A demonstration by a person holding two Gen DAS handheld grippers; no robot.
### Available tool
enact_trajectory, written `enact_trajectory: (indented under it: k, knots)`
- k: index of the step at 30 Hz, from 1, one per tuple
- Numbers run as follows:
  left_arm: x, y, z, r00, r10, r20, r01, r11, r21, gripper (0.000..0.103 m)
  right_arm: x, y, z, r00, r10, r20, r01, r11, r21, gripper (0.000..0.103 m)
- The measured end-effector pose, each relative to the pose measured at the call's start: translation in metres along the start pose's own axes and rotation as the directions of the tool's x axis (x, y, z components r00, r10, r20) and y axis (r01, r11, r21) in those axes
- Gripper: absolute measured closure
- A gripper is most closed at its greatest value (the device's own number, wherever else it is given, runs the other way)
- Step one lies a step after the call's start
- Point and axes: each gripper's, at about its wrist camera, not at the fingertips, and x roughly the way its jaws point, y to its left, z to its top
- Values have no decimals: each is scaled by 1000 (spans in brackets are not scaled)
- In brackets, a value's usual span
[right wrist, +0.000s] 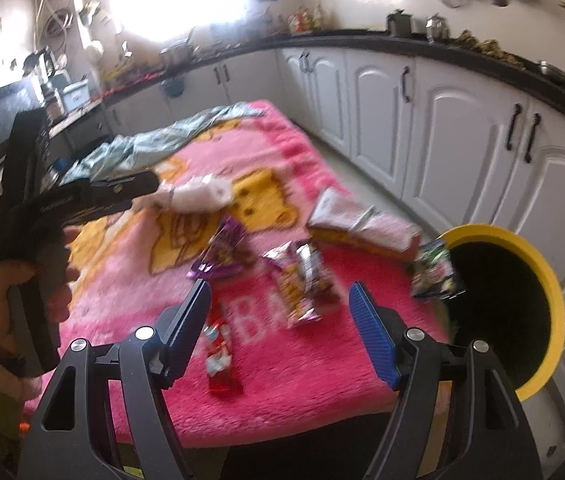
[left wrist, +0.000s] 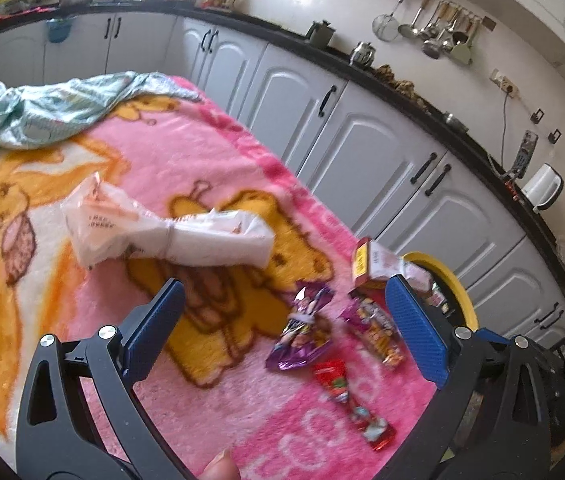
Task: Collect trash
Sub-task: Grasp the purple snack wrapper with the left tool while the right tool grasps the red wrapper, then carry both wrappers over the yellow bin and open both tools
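Note:
Trash lies on a pink blanket [left wrist: 210,152] over a table. A white crumpled bag [left wrist: 162,232] lies ahead of my open, empty left gripper [left wrist: 282,316]. A purple wrapper [left wrist: 302,332], a snack packet [left wrist: 378,328], a red wrapper [left wrist: 352,404] and a small carton [left wrist: 374,260] lie to the right. In the right wrist view my open, empty right gripper [right wrist: 280,312] hovers over the red wrapper [right wrist: 220,356] and snack packet [right wrist: 302,280]. A dark wrapper [right wrist: 436,276] is in mid-air at the rim of the yellow bin [right wrist: 538,264]. The carton [right wrist: 362,224] lies near the bin.
A pale green cloth [left wrist: 54,108] lies at the blanket's far end. White cabinets [left wrist: 362,136] with a black counter run along the right. The yellow bin's rim [left wrist: 450,280] stands at the table's right edge. The left gripper's body [right wrist: 42,208] and hand are at left.

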Motion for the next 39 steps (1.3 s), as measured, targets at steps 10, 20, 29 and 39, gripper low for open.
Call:
enact_trajectory:
  k: [10,20,29,39]
  knots:
    - [35,-2,-12,997,-1,-83,2,1000,20,11,36,25,-21,991,69,-114,-74,996,-39,34]
    - [68,-12,-16,987,-27,-161,32,999,32,28,67,37,-39,970,114,-214,-128,990,-52,46]
    - [97,-15,-24,972,-33,-231,42,998,37,80,70,38,-43,975,69,-211,-93,990,-102,81]
    - [65,-6,-21,984,-35,-172,38,999,16,85,54,40,-40,974,125,-187,-146,984,-101,86]
